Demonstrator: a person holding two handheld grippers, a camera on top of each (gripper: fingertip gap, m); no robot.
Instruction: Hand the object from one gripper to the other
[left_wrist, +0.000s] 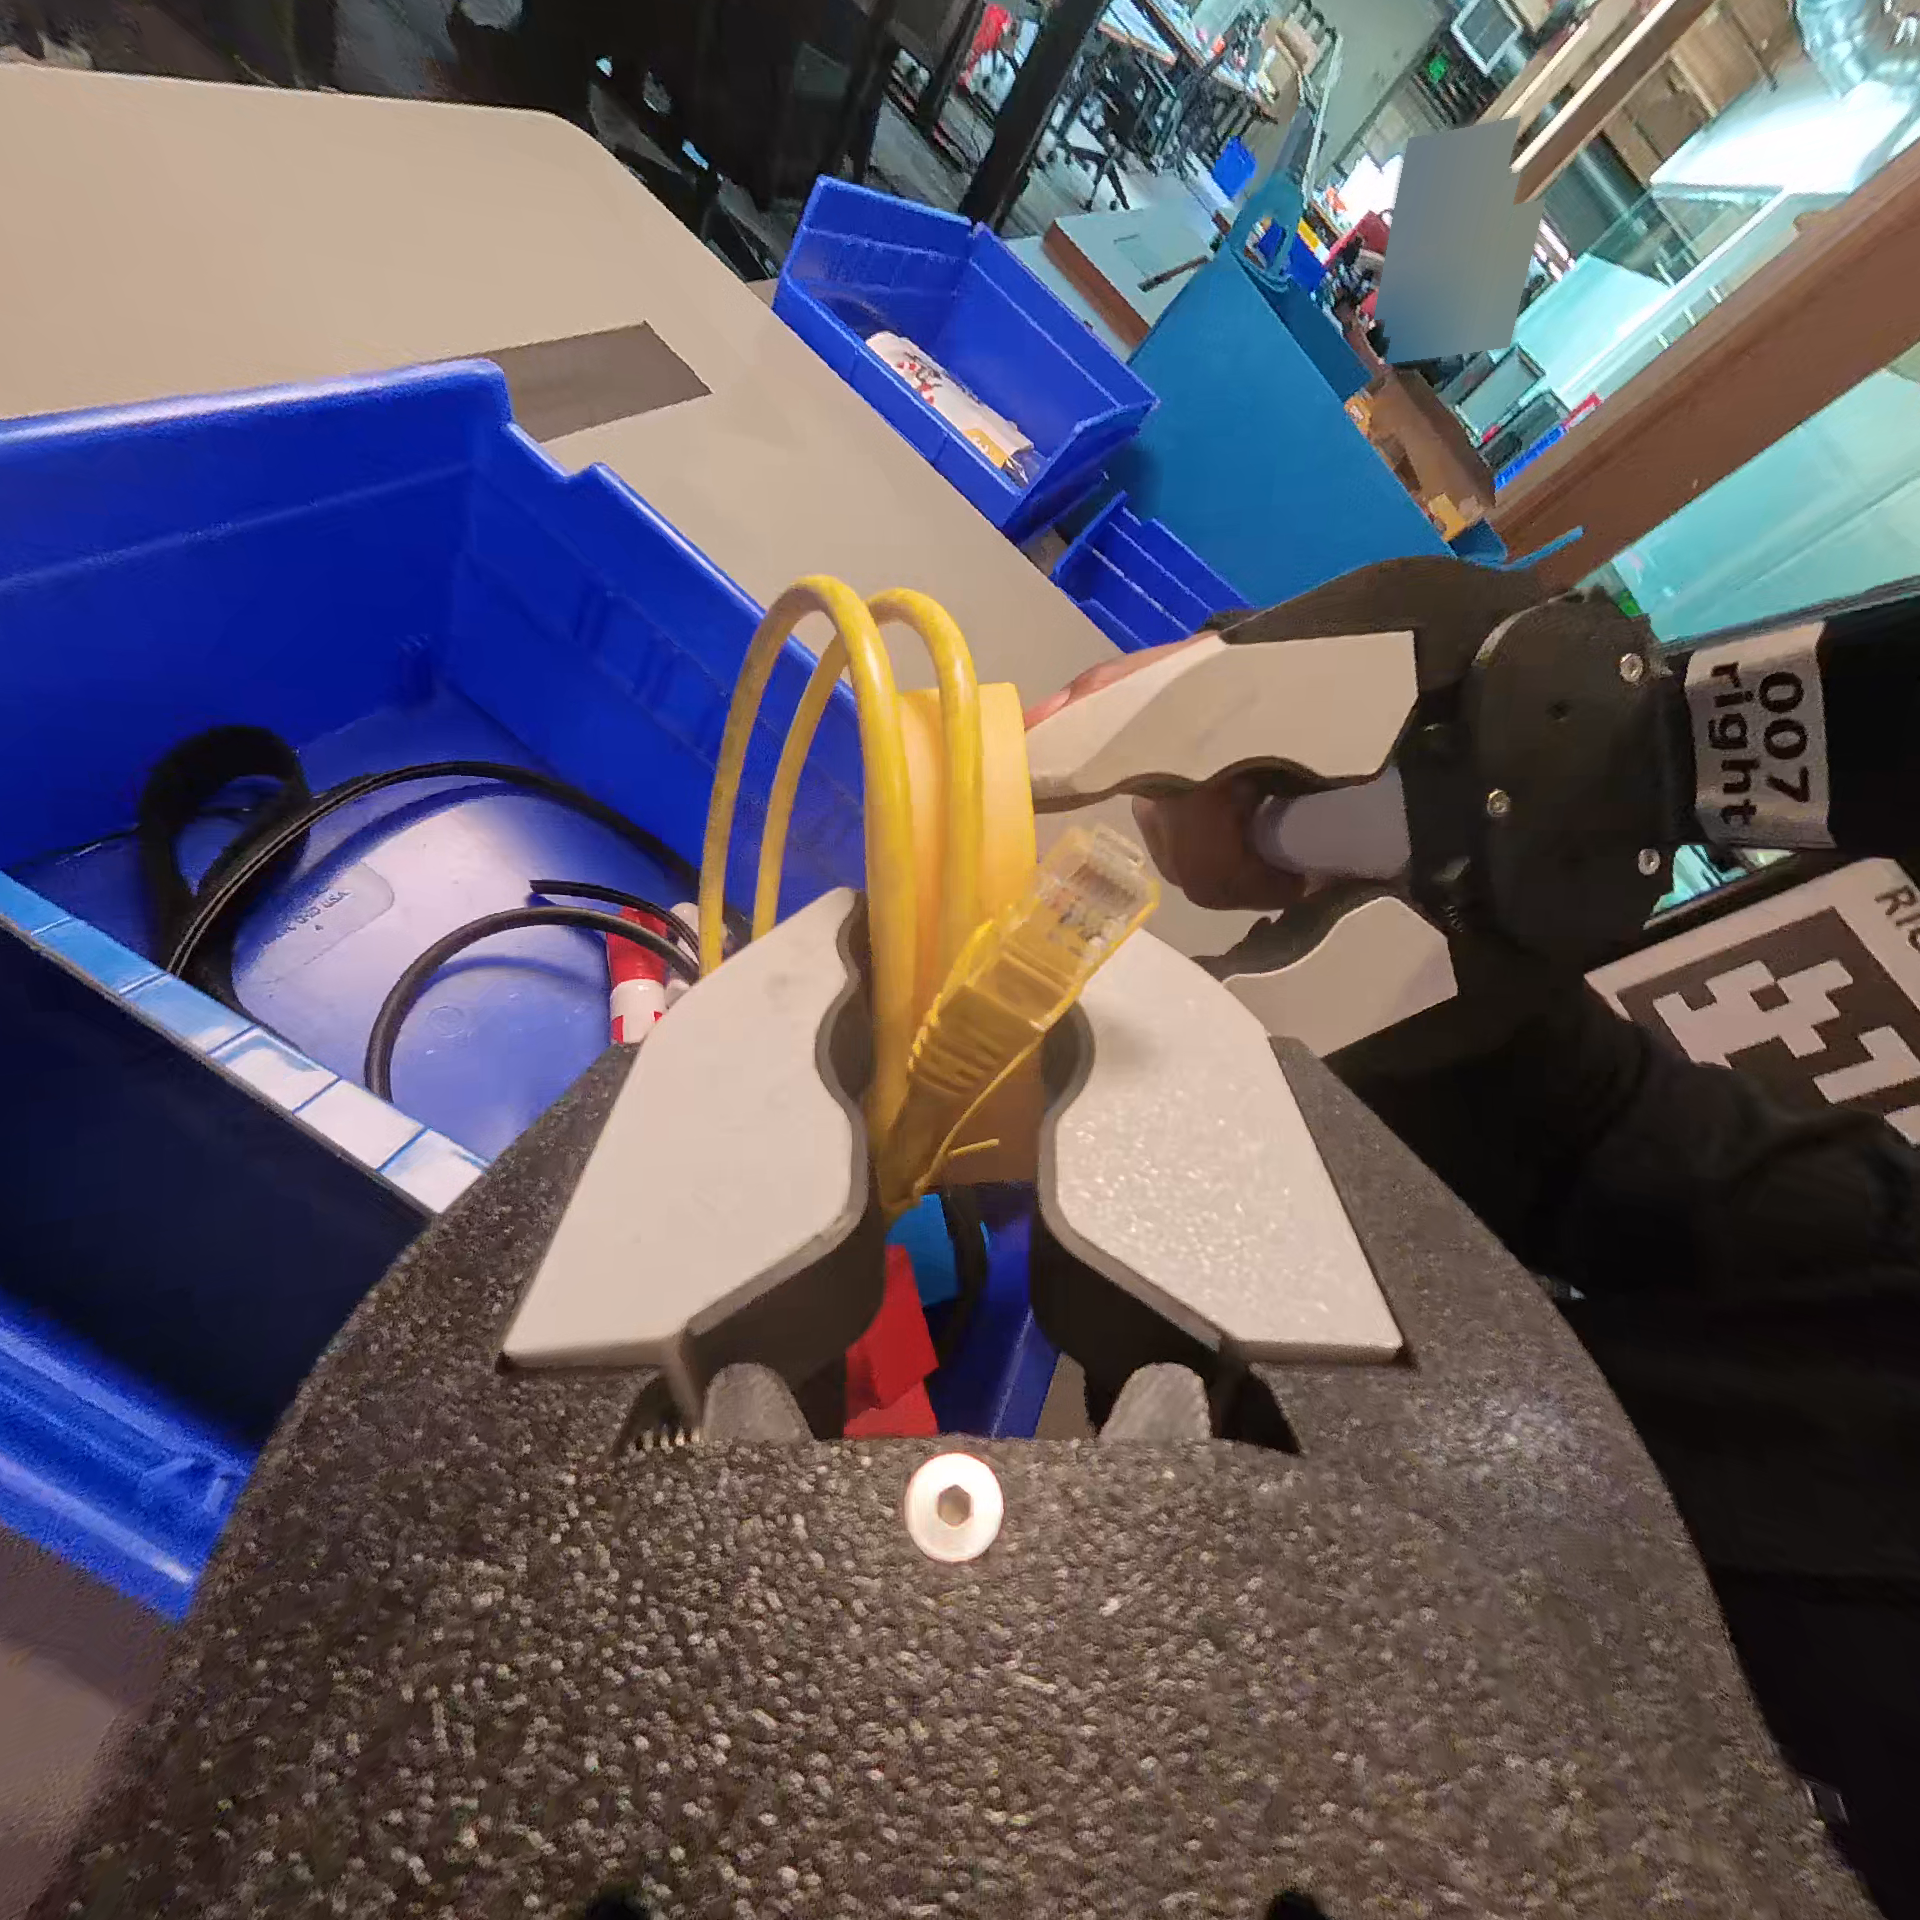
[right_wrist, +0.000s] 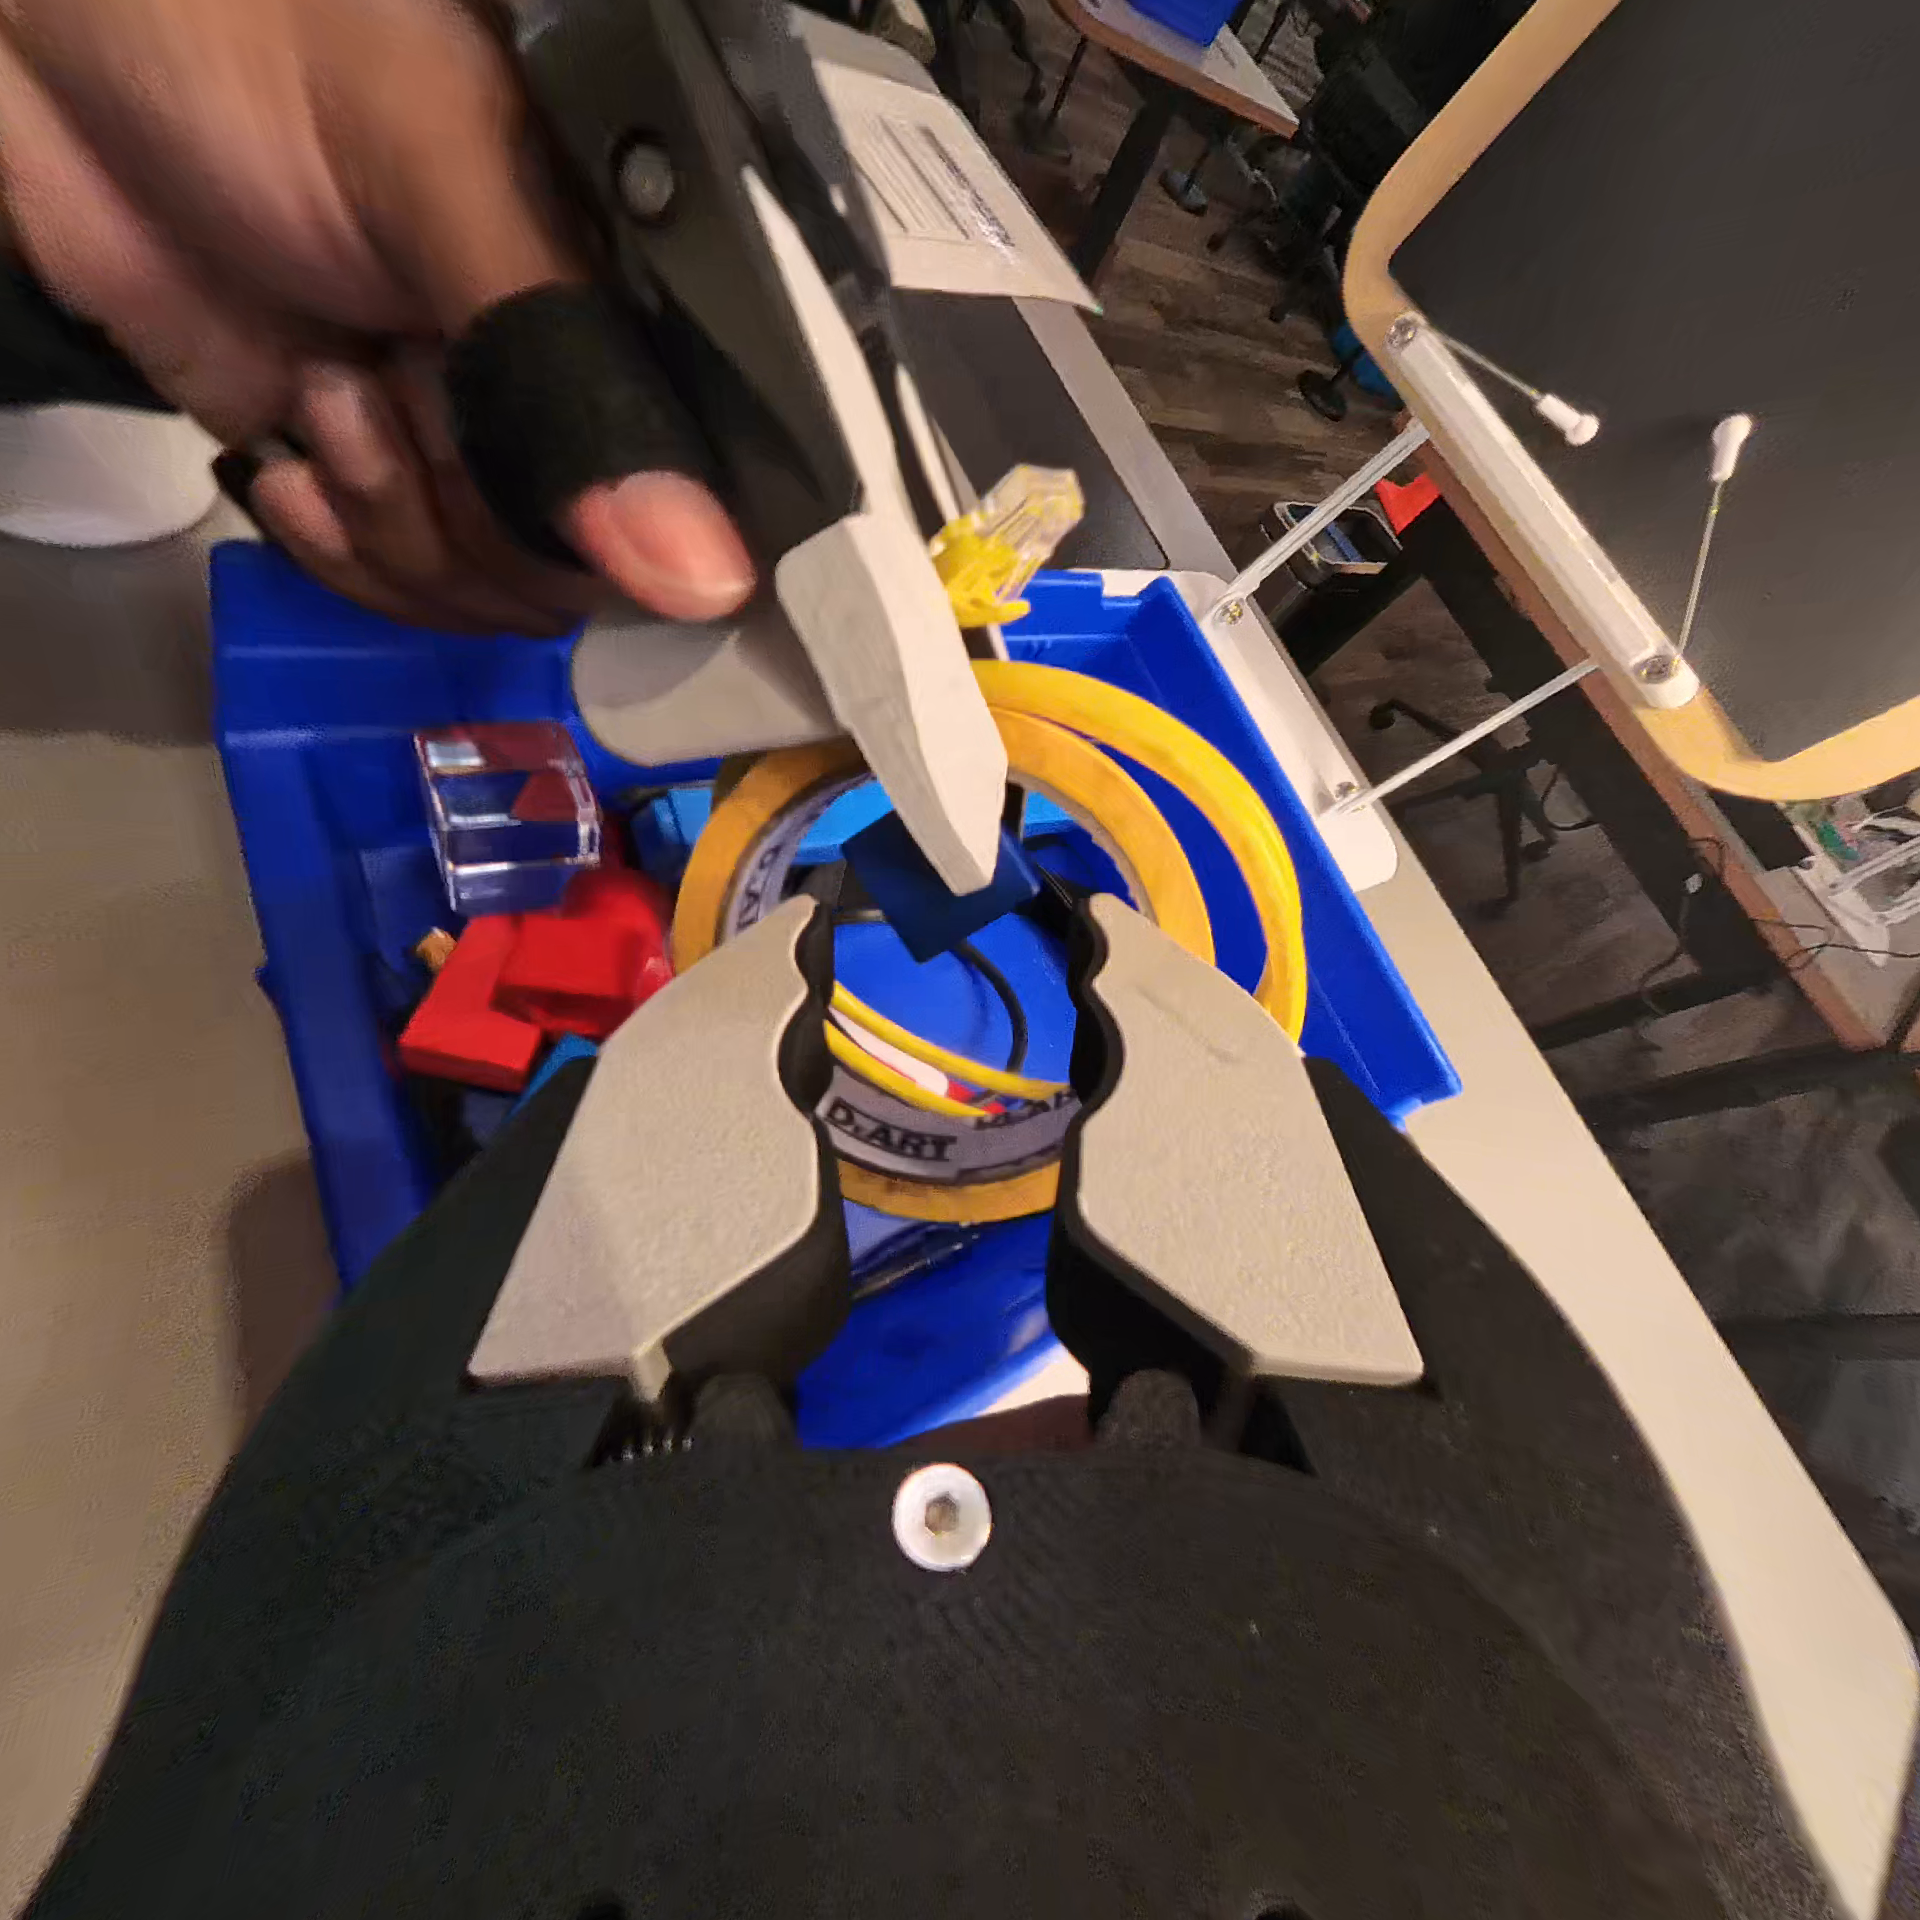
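Above blue bin (left_wrist: 260, 540): left gripper (left_wrist: 961, 1039) pinching yellow cable (left_wrist: 894, 831) + tape roll (right_wrist: 748, 862) (printed core), right gripper (right_wrist: 945, 997) spread.

The left gripper (left_wrist: 961, 997) has its two grey fingers (left_wrist: 727, 1122) drawn close together, clamped on whatever sits between them, and its black textured body fills the lower part of its own wrist view. The right gripper (right_wrist: 945, 935) points forward with its grey fingers (right_wrist: 675, 1143) spread apart, nothing pinched between the tips. In the left wrist view it reaches in from the right side, jaws parted, one finger above the other, tips near the left gripper's tips. A hand (right_wrist: 343, 343) in a black fingerless glove grips the left gripper's handle, the bare thumb tip resting by a finger.
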